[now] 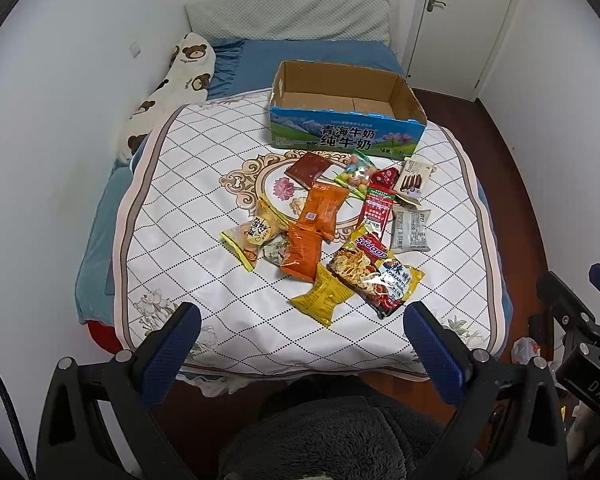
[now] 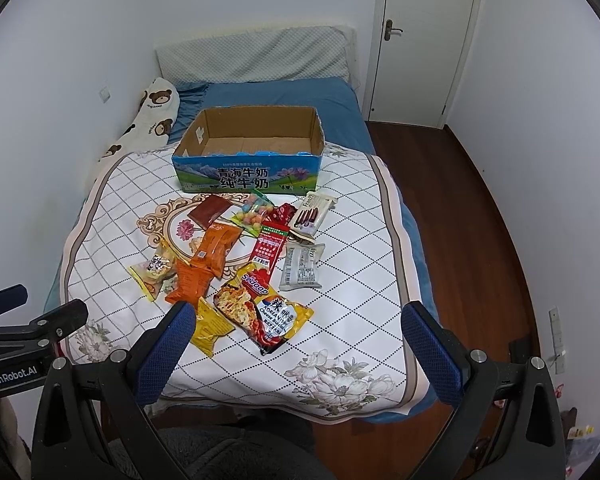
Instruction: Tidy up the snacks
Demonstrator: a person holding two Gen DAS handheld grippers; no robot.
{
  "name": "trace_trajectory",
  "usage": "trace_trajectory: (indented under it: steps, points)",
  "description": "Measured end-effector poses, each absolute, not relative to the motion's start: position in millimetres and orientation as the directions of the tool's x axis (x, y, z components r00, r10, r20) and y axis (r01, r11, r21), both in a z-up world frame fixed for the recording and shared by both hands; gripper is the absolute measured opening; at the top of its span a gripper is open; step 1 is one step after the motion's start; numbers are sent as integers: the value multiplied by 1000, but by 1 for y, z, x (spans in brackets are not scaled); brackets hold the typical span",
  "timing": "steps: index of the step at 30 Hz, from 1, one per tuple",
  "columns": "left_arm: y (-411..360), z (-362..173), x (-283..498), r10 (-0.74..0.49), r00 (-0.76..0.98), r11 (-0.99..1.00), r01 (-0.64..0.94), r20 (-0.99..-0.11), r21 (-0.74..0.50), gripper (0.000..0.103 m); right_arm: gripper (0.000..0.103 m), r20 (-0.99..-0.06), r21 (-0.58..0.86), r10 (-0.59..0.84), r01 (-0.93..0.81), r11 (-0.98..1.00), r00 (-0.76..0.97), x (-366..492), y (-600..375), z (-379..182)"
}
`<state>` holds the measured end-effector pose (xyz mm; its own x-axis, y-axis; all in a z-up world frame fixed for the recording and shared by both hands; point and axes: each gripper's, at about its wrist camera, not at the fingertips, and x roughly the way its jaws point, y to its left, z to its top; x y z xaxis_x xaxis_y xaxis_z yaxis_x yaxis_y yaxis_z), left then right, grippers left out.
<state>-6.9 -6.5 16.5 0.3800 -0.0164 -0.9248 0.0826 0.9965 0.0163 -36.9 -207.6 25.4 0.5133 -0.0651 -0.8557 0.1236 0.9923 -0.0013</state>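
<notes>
Your main risk is the overlap: the noodle packet (image 1: 376,272) lies against the yellow bag (image 1: 323,295) and the 2 orange bags (image 1: 312,232) are stacked, so a low, careless pinch could drag a neighbour along or let slick film slip before it reaches the empty milk carton box (image 1: 346,114) at the far end of the bed (image 1: 172,184). Your left gripper (image 1: 302,340) and right gripper (image 2: 296,340) both hover over the near edge with jaws spread wide, holding and touching nothing.
</notes>
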Motion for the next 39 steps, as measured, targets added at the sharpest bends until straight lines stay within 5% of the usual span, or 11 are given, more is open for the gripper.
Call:
trace_trajectory:
  steps: [39]
  points:
    - [1,13,0,-26,371,996,85,-928,6,103,103,-862,4,-55,114,994,504,-32,-198,21]
